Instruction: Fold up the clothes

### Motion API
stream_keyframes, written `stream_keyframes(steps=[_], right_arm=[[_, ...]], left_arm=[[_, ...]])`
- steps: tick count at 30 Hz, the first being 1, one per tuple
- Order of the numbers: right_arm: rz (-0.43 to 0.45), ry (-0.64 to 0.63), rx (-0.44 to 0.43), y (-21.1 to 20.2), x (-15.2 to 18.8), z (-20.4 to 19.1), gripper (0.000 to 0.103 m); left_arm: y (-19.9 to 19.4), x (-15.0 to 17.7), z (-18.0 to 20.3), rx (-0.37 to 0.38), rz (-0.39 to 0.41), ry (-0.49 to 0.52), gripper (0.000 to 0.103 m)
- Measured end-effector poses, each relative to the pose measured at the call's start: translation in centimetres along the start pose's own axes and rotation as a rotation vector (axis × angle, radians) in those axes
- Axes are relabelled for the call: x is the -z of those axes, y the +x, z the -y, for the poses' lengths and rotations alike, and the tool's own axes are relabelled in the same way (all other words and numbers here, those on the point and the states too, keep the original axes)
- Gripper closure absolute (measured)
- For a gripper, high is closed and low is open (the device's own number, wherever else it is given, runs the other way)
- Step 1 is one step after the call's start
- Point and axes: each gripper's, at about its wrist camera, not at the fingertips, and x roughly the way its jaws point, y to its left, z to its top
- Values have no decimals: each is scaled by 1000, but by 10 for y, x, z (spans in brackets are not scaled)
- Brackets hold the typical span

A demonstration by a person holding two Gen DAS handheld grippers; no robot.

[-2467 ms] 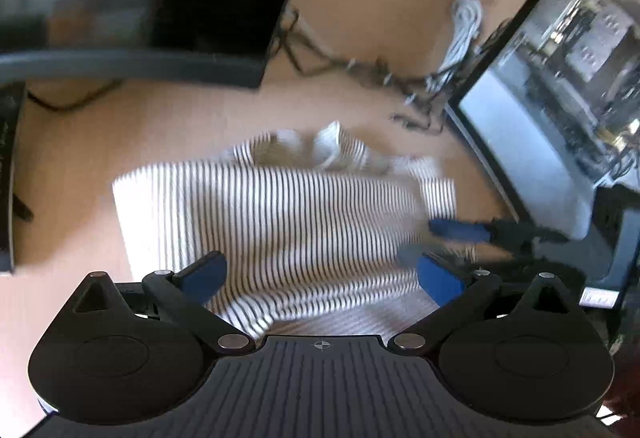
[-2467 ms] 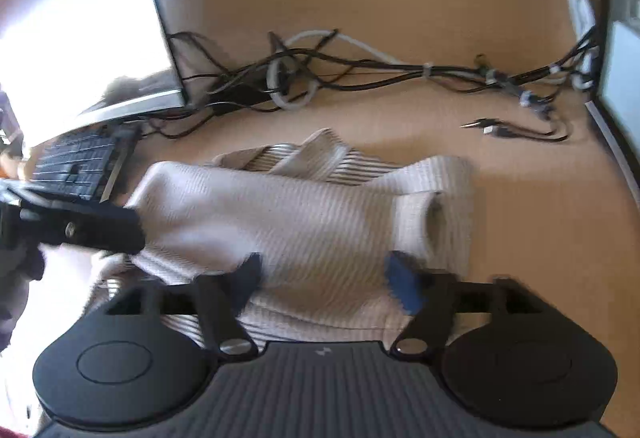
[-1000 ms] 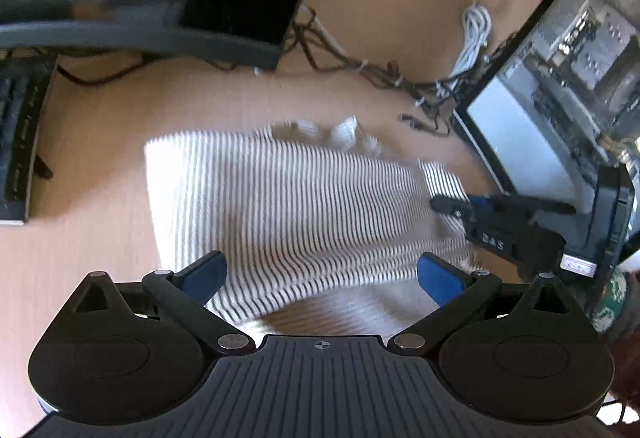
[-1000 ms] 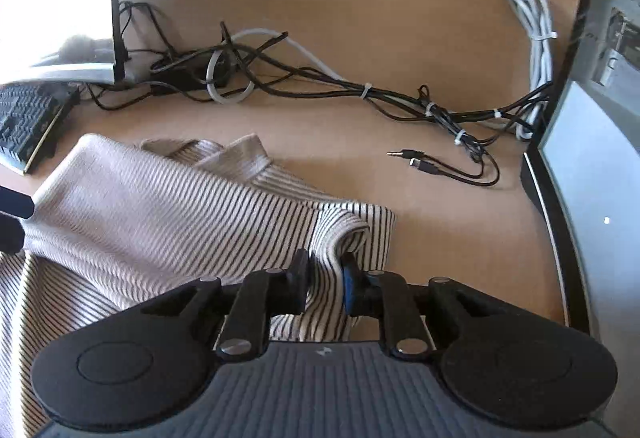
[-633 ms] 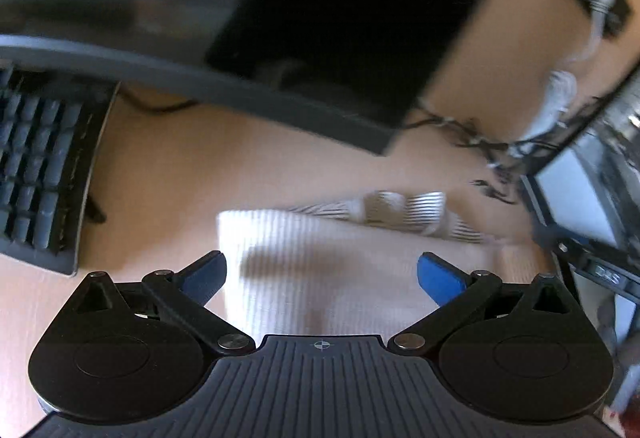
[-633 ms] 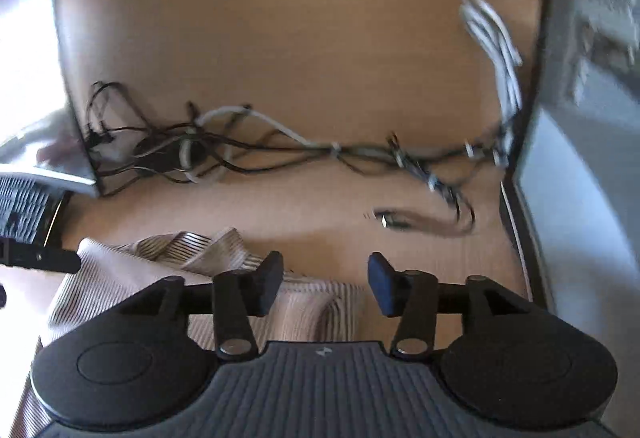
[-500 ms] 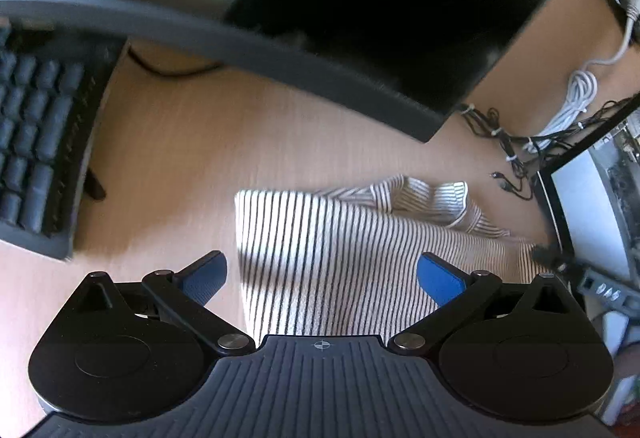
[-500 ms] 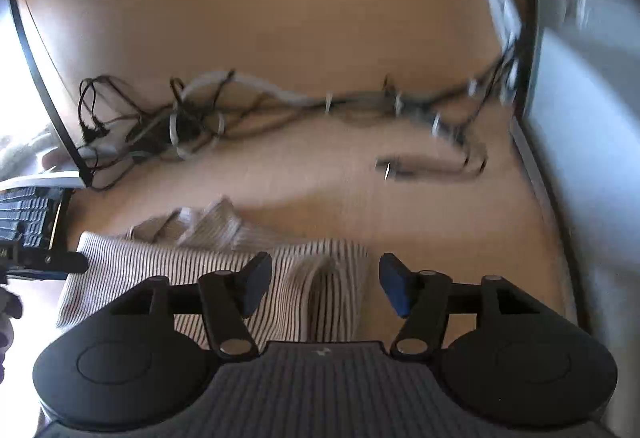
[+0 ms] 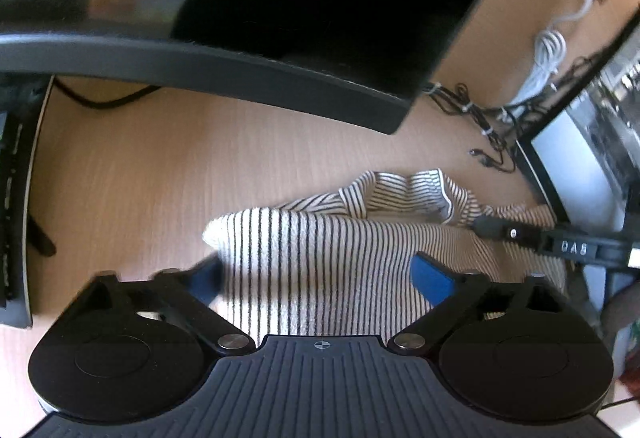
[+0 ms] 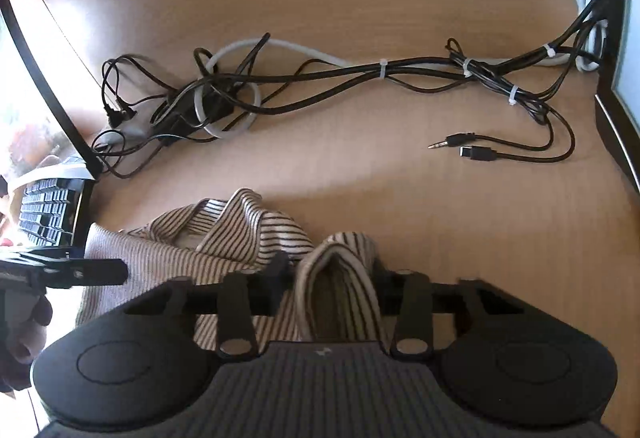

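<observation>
Striped garment point(image 9: 332, 262) on desk point(image 9: 160, 165), bunched

White, black-striped garment point(image 9: 320, 250) on a tan wood-grain desk point(image 9: 160, 165); blue-padded black left claw point(image 9: 320, 274).

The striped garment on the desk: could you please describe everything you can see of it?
The striped garment is a soft ribbed knit, cream with thin dark stripes. It lies partly folded on the wooden desk, with its neckline bunched at the far edge. The left tool straddles its left end, jaws closing on the cloth between them. The right tool is closing around a raised fold at the right end. Loose cables lie beyond it, apart.
</observation>
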Motion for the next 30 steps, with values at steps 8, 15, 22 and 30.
stream_keyframes(steps=[8,15,22,30], right_arm=[[142,-148,-13,-65,-18,-26,85],[159,-263,7,-134,33,-56,92],[93,-201,49,-168,102,-58,95],[-17,-62,162,-174,160,-39,95]], left_arm=[[-39,-17,11,45,39,51,73],[-119,34,31,125,89,161,73],[-161,103,32,198,6,227,73],[-156,151,19,198,-144,226,62]])
